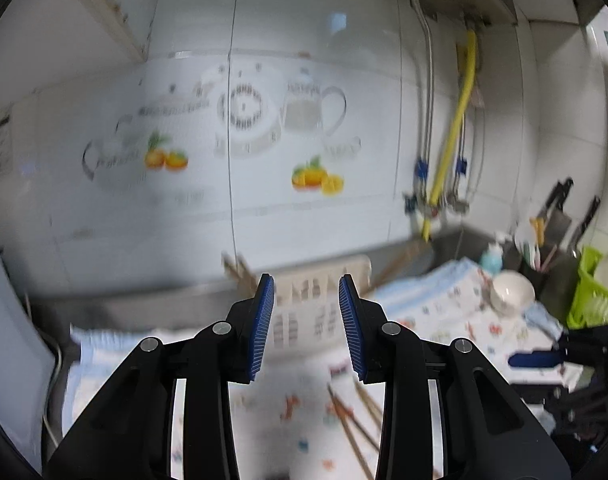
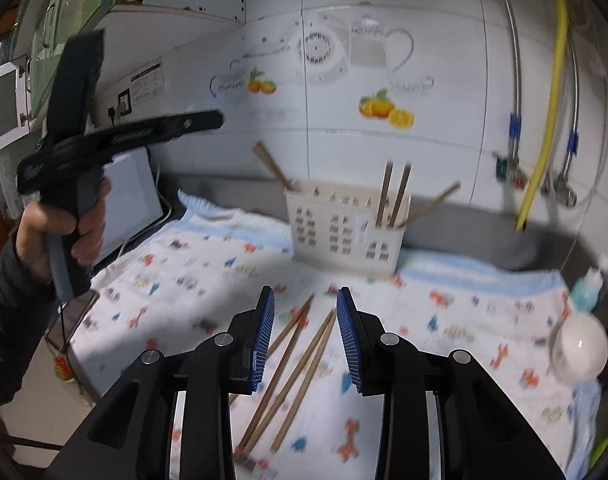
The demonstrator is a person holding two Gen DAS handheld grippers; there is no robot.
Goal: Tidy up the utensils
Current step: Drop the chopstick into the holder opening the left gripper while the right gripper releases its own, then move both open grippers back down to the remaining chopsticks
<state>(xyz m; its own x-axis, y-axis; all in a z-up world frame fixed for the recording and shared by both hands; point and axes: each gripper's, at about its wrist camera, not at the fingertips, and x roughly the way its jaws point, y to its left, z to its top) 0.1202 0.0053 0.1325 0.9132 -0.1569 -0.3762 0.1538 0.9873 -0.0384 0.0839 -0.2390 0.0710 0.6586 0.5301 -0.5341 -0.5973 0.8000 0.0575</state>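
Several brown chopsticks [image 2: 291, 364] lie loose on the patterned cloth [image 2: 464, 312], just ahead of and below my right gripper [image 2: 306, 300], which is open and empty. A cream utensil holder [image 2: 340, 232] stands at the back of the cloth with several chopsticks [image 2: 394, 194] upright in it. My left gripper [image 1: 306, 288] is open and empty, raised above the cloth, facing the holder [image 1: 312, 300]. Loose chopsticks [image 1: 352, 416] show below it. The left gripper also shows in the right wrist view [image 2: 207, 118], held high at the left.
A white bowl [image 2: 580, 348] and a blue bottle [image 2: 588, 290] sit at the right edge of the cloth. A green rack [image 1: 592, 296] and knives [image 1: 556, 208] stand at the far right. Pipes and a yellow hose [image 2: 544, 128] hang on the tiled wall. A white appliance [image 2: 131, 204] stands at the left.
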